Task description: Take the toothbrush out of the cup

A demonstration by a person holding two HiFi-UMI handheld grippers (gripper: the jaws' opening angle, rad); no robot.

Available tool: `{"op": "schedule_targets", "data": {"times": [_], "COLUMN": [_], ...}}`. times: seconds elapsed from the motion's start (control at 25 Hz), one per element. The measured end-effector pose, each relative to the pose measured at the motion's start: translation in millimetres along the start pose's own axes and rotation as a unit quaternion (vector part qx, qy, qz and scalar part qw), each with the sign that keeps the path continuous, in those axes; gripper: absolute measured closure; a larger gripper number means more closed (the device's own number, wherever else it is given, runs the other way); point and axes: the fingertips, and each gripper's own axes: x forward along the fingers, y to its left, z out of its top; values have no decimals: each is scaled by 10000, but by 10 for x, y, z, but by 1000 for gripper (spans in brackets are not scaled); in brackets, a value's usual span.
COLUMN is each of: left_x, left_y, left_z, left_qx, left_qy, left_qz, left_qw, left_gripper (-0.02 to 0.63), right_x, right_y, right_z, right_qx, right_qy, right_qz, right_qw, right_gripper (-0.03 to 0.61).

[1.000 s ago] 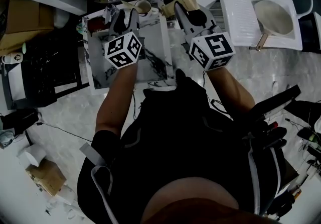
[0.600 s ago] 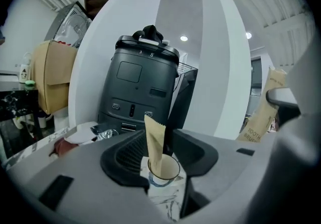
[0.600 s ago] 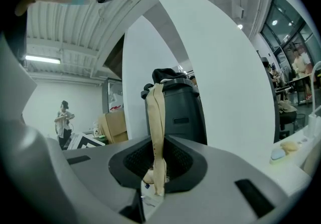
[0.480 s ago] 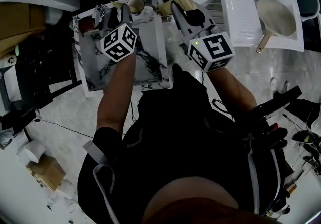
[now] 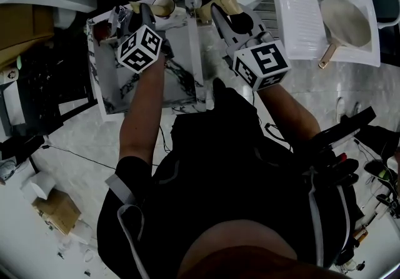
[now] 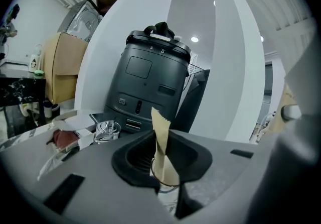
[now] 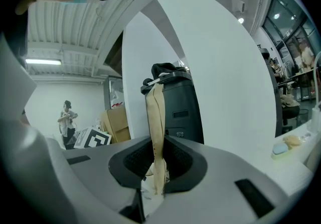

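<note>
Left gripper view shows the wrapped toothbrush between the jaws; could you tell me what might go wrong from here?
1. The left gripper's jaws have just been closing on the toothbrush, which is in a thin paper wrapper. It may slip or tear on the lift.
2. The cup stands free on the tray, so a slanted pull could tip it.
3. The right gripper is shut on a packet and cannot steady the cup.

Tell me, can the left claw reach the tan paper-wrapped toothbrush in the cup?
Likely yes: the left claw has just been closing, and the tan paper-wrapped toothbrush already stands between its jaws, over the pale round cup; nothing blocks it.
</note>
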Motion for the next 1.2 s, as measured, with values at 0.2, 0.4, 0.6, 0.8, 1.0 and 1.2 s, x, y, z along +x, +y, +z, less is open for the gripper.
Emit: {"op": "schedule_targets", "data": {"times": [0.2, 0.4, 0.6, 0.8, 1.0, 1.2], "left_x": [-18, -133, -377, -703, -1105, -1493], "left_y": [-22, -102, -146, -223, -253, -316], "left_z": [13, 162, 452, 737, 980, 1242], "left_qx": [118, 198, 243, 342, -8, 529], "left_qy": [-23, -257, -567, -830, -995, -1266], "left_qz": [-10, -170, -306, -493, -759, -940], "left_qw": [9999, 9993, 9976, 9947, 9921, 9861], "left_gripper": [566, 571, 572, 572, 572, 574], "right_x": [-21, -42, -72, -133, -209, -244], "right_y": [1, 55, 136, 295, 481, 652], "right_z": [10, 112, 250, 408, 554, 706], "right_qx": [22, -2, -15, -38, -110, -222], "right_qy": [-31, -124, -255, -404, -521, -677], "right_qz": [30, 93, 82, 90, 45, -39], "right_qw": [10000, 9999, 9996, 9991, 9986, 9974], "right_gripper": [520, 520, 520, 520, 520, 520]}}
